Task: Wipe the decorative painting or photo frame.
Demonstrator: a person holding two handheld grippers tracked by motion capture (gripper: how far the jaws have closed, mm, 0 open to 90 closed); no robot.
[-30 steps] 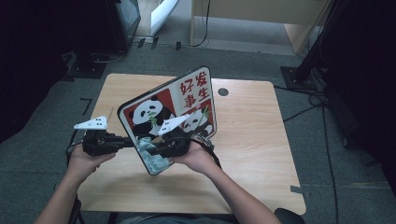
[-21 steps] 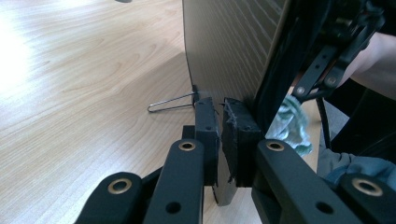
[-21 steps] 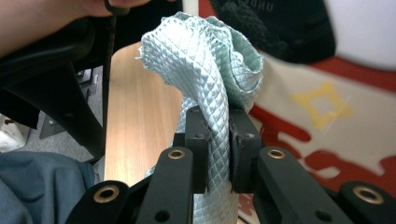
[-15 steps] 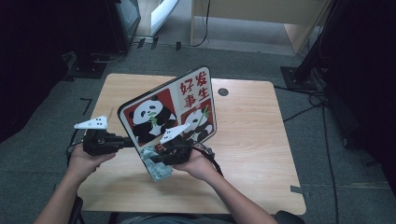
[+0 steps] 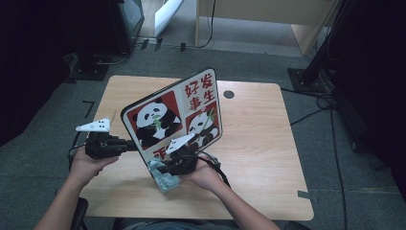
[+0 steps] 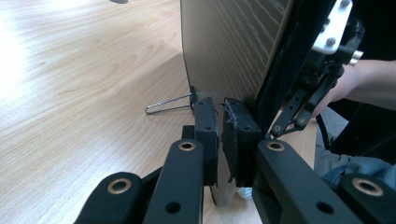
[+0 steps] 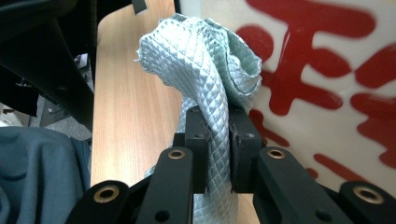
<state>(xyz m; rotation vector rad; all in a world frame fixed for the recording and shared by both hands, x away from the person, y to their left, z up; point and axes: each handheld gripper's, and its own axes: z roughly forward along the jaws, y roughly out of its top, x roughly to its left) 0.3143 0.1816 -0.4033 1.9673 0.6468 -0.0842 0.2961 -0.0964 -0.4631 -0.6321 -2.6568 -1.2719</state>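
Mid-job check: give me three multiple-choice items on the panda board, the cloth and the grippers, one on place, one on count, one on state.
1. Where does the cloth sit against the panda board?
A. at the board's near bottom edge
B. draped over its top edge
C. flat on the table's far right corner

2. How many pandas show on the board's face?
A. one
B. two
C. four

3. What is the left gripper doing?
A. lying open on the table
B. shut on the board's edge
C. shut on the cloth

Key: 1 A, since the high view shows the cloth bunched at the board's low near edge under the right gripper, which is shut on it. 2 B, one panda in each red panel. 3 B, the left gripper view shows its pads pressed on both sides of the board's edge.
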